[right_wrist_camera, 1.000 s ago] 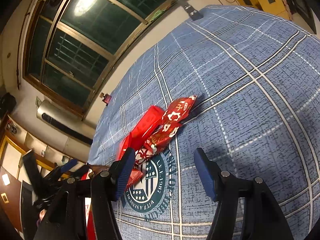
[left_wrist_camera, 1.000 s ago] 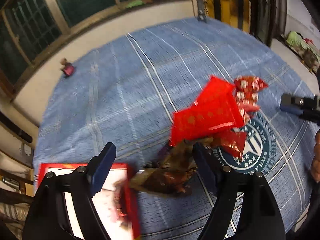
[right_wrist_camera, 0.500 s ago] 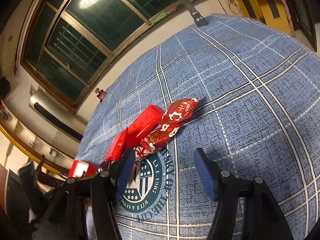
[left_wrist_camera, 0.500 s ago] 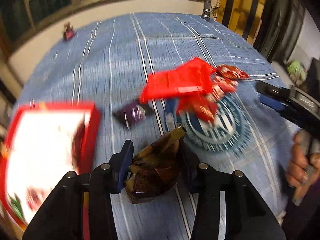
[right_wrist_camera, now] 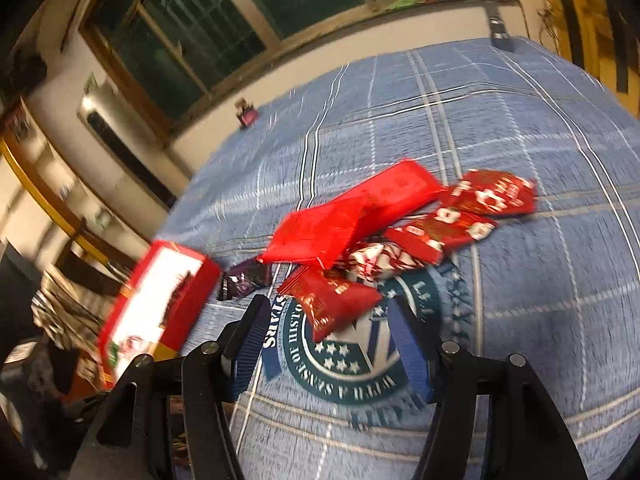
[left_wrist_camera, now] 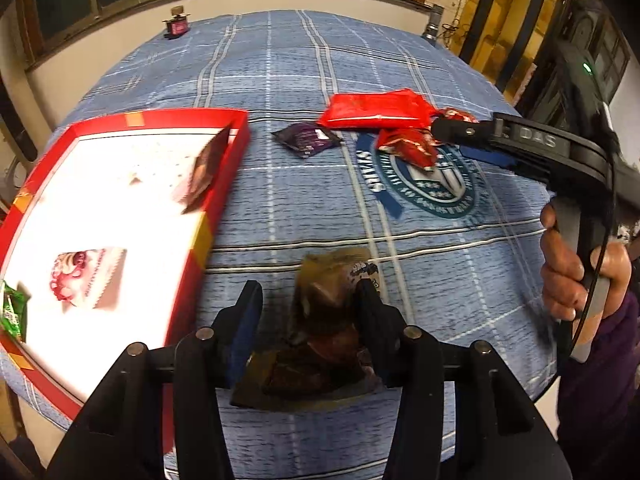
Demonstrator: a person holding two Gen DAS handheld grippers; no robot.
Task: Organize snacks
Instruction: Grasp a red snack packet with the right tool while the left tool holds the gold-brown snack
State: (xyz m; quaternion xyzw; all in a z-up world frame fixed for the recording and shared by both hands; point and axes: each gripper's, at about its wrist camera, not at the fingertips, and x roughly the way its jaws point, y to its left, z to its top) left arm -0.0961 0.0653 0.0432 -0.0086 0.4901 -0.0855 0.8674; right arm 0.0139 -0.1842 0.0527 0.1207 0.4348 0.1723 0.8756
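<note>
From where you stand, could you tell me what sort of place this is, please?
Probably a room in a home: a blue plaid cloth with a printed crest covers a broad surface, dark windows line the wall, and there is yellow-and-black woodwork beside it.

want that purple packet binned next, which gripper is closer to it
Right, though not by much. The right gripper hovers open just short of the purple packet. The left gripper, holding a brown packet, sits further back, nearer the red box.
</note>
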